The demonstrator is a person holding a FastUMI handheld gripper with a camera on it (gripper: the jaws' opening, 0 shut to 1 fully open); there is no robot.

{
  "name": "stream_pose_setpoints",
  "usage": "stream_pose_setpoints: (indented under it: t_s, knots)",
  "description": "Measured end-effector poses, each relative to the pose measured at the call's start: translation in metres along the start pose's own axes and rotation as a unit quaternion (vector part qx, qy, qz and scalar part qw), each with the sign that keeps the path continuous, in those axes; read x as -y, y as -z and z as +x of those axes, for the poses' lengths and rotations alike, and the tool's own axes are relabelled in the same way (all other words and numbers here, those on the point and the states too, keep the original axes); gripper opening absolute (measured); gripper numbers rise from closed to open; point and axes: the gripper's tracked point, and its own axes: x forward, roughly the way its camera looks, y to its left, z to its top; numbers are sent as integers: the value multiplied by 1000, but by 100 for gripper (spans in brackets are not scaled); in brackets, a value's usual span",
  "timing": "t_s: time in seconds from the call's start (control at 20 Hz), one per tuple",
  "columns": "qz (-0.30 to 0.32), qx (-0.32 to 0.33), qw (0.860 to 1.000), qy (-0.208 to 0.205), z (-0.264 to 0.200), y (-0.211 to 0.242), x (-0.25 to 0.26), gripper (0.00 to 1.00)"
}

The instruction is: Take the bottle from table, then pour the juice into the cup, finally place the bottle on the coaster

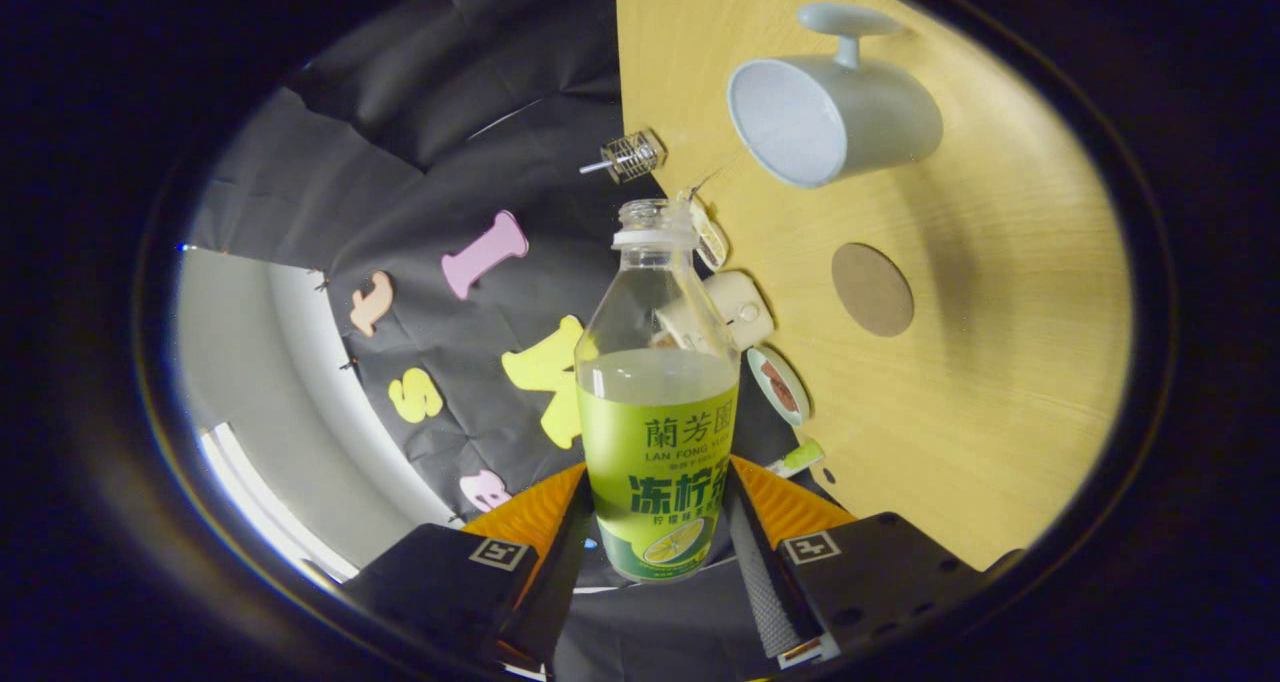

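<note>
The hand-held gripper (pixel 655 537) pinches the clear plastic bottle with a green label (pixel 657 402) low on its labelled body, one finger on each side. The bottle is uncapped and roughly half full, so it probably handles light but sloshy, its thin wall yielding to a hard squeeze. Beyond its mouth, on the pale wooden surface (pixel 1000 292), lies the round brown coaster (pixel 873 289); the grey-blue mug-shaped cup (pixel 830 114) stands further off.
</note>
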Motion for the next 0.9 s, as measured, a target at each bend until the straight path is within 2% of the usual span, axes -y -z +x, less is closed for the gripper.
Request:
stream_pose_setpoints:
  t_s: [0.9]
  knots:
    - [52,-6,998,-39,-7,-2,-34,77]
